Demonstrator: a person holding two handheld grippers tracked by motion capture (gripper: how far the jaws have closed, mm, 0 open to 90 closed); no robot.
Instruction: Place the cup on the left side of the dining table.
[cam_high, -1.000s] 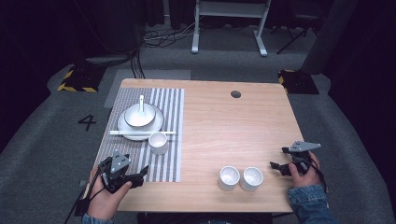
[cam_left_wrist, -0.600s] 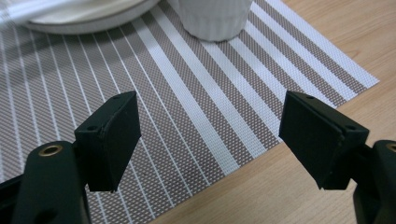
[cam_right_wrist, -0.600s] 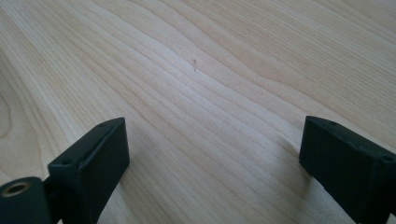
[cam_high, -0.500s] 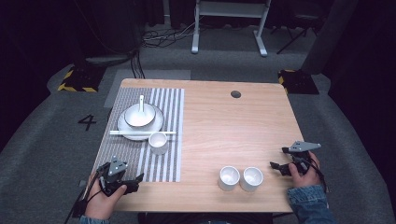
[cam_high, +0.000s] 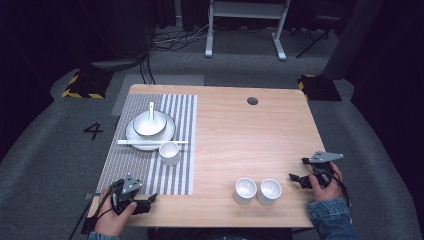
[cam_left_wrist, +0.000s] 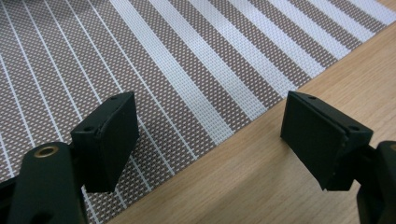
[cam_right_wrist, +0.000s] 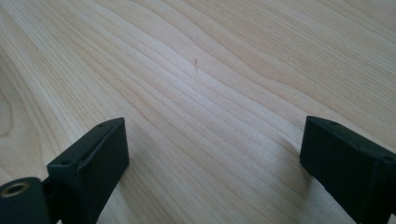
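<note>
A wooden counter (cam_high: 235, 135) carries everything here. A striped placemat (cam_high: 150, 160) of brown and white bands covers its left part, running from the far edge almost to the near edge. On the far half of the placemat sits a white plate (cam_high: 134, 136) with a white bowl (cam_high: 148, 124) on it, and a white spoon (cam_high: 151, 109) stands in the bowl. A pair of white chopsticks (cam_high: 152, 142) lies across the near rim of the plate, and a small white cup (cam_high: 169, 152) stands just beside them on the placemat.

Two more white cups, the left cup (cam_high: 245, 190) and the right cup (cam_high: 269, 191), stand side by side near the counter's front edge, right of centre, touching or nearly so.

The left hand-held gripper (cam_high: 145, 199) rests low at the near left corner, over the near edge of the placemat; in the left gripper view its jaws stand wide apart with nothing between them, one over the placemat and one over bare wood. The right hand-held gripper (cam_high: 296, 177) sits near the right edge, just beside the right cup but apart from it; its jaws are likewise spread wide over bare wood, gripping nothing.
</note>
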